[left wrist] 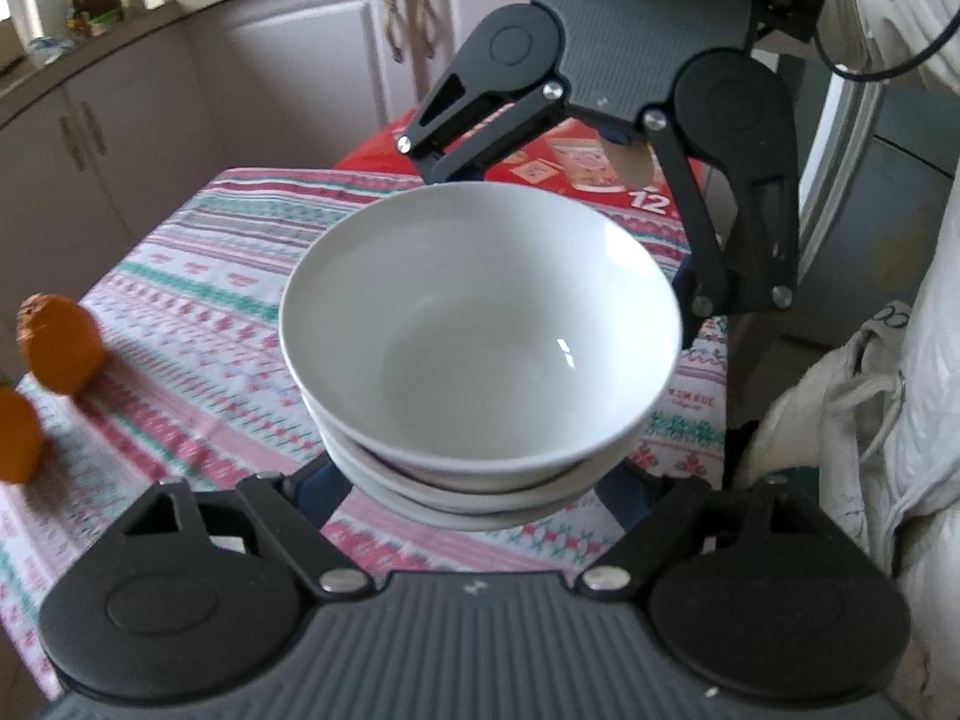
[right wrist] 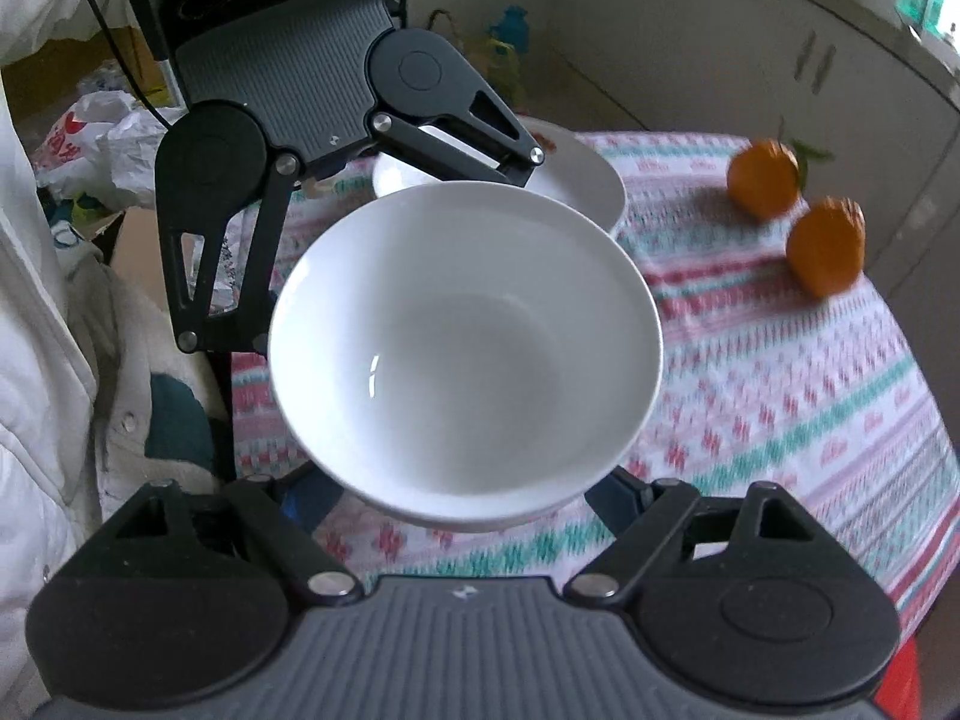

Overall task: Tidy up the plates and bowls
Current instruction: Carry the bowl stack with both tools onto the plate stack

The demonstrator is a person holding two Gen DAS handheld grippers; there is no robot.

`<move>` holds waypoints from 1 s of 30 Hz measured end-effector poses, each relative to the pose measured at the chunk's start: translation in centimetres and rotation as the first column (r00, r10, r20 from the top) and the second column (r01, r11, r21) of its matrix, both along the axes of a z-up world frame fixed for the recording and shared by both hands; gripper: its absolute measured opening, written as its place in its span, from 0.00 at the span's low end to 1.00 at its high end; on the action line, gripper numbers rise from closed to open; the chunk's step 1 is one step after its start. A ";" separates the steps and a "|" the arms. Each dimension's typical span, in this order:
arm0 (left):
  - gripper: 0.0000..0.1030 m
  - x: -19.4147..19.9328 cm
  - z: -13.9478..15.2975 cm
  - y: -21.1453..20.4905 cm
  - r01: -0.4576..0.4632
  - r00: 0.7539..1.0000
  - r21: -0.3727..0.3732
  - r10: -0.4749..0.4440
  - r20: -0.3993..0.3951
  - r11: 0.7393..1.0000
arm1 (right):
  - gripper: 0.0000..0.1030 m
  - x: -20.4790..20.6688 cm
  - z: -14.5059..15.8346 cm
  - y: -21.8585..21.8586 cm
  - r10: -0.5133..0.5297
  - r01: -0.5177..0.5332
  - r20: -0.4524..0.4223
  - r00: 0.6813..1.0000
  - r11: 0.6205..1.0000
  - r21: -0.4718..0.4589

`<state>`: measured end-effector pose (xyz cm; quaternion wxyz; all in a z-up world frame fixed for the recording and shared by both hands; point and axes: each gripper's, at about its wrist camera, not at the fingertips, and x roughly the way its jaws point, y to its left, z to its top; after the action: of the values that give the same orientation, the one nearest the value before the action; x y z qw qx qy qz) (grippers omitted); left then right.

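Both tools are cradling the nested white bowls [left wrist: 480, 324] from opposite sides above the bench [left wrist: 198, 324]: left tool [left wrist: 474, 492] and right tool [right wrist: 474, 498] spread wide, fingertips hidden underneath.

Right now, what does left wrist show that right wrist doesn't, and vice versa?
Left wrist only: a red box past the far edge of the table, and the cabinet doors behind it.

Right wrist only: a white plate on the tablecloth behind the bowls, and plastic bags on the floor.

Both: the stacked white bowls held between the left gripper and right gripper from opposite sides, two oranges, and the striped tablecloth.
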<state>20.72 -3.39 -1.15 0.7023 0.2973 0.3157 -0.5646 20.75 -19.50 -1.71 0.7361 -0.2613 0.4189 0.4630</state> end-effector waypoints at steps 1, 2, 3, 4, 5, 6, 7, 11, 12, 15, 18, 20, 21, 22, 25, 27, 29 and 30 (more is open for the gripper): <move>0.84 0.0 0.3 0.6 -0.009 1.000 0.000 0.009 0.012 1.000 | 0.87 0.3 0.3 0.7 0.012 -0.012 0.010 1.000 1.000 -0.004; 0.84 0.1 0.5 1.1 -0.020 1.000 0.001 0.020 0.023 1.000 | 0.87 0.5 0.5 1.3 0.024 -0.024 0.019 1.000 1.000 -0.009; 0.84 0.2 0.8 1.7 -0.032 0.999 0.002 0.032 0.031 0.999 | 0.87 0.9 0.7 1.8 0.033 -0.033 0.025 0.999 0.999 -0.010; 0.84 0.4 1.0 2.3 -0.044 0.998 0.001 0.043 0.037 0.999 | 0.87 1.3 0.8 2.5 0.045 -0.045 0.030 0.999 0.999 -0.010; 0.84 0.5 1.2 2.9 -0.055 0.997 0.000 0.055 0.044 0.998 | 0.87 1.6 1.0 3.1 0.057 -0.057 0.035 0.998 0.998 -0.009; 0.84 0.7 1.4 3.6 -0.068 0.996 -0.001 0.068 0.050 0.998 | 0.87 2.1 1.2 3.7 0.067 -0.066 0.039 0.997 0.998 -0.008; 0.84 1.0 1.6 4.1 -0.077 0.995 0.000 0.077 0.055 0.997 | 0.87 2.5 1.3 4.3 0.078 -0.078 0.046 0.996 0.997 -0.007; 0.84 2.0 2.1 6.4 -0.119 0.990 0.004 0.119 0.078 0.993 | 0.87 4.3 1.5 6.8 0.116 -0.116 0.063 0.991 0.993 0.000; 0.84 2.3 2.1 7.0 -0.131 0.988 0.006 0.130 0.082 0.991 | 0.87 4.6 1.5 7.3 0.122 -0.122 0.067 0.990 0.992 0.001; 0.84 3.5 1.9 8.4 -0.156 0.984 0.015 0.154 0.087 0.988 | 0.87 5.9 1.1 9.0 0.142 -0.142 0.070 0.987 0.990 0.001; 0.84 4.4 1.4 9.7 -0.177 0.981 0.028 0.175 0.081 0.984 | 0.87 7.1 0.3 10.5 0.154 -0.154 0.057 0.986 0.988 0.000; 0.84 5.0 0.9 10.2 -0.187 0.980 0.037 0.184 0.077 0.982 | 0.87 7.8 -0.3 11.3 0.156 -0.156 0.040 0.987 0.988 -0.003; 0.84 5.3 0.7 10.5 -0.190 0.980 0.040 0.187 0.073 0.981 | 0.87 8.2 -0.6 11.6 0.158 -0.158 0.032 0.987 0.987 -0.003; 0.84 5.5 0.5 10.8 -0.194 0.979 0.041 0.190 0.068 0.980 | 0.87 8.5 -0.8 11.9 0.158 -0.158 0.024 0.987 0.987 -0.002; 0.84 6.0 0.0 11.4 -0.199 0.979 0.039 0.197 0.054 0.979 | 0.87 9.3 -1.3 12.5 0.155 -0.155 0.008 0.988 0.988 -0.002; 0.84 6.4 -0.1 11.8 -0.198 0.979 0.037 0.196 0.049 0.979 | 0.87 9.2 -1.1 12.6 0.152 -0.152 0.000 0.988 0.988 -0.001; 0.84 6.7 -0.3 11.9 -0.196 0.980 0.036 0.194 0.050 0.980 | 0.87 9.4 -1.1 12.7 0.147 -0.147 -0.006 0.989 0.989 0.002; 0.84 6.8 -0.4 12.1 -0.194 0.980 0.036 0.192 0.049 0.980 | 0.87 9.6 -1.2 12.8 0.143 -0.143 -0.011 0.990 0.990 0.006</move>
<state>27.56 8.67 -1.52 0.7545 0.2921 0.3386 -0.4804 30.37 -6.74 -2.89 0.6992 -0.2865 0.4019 0.5172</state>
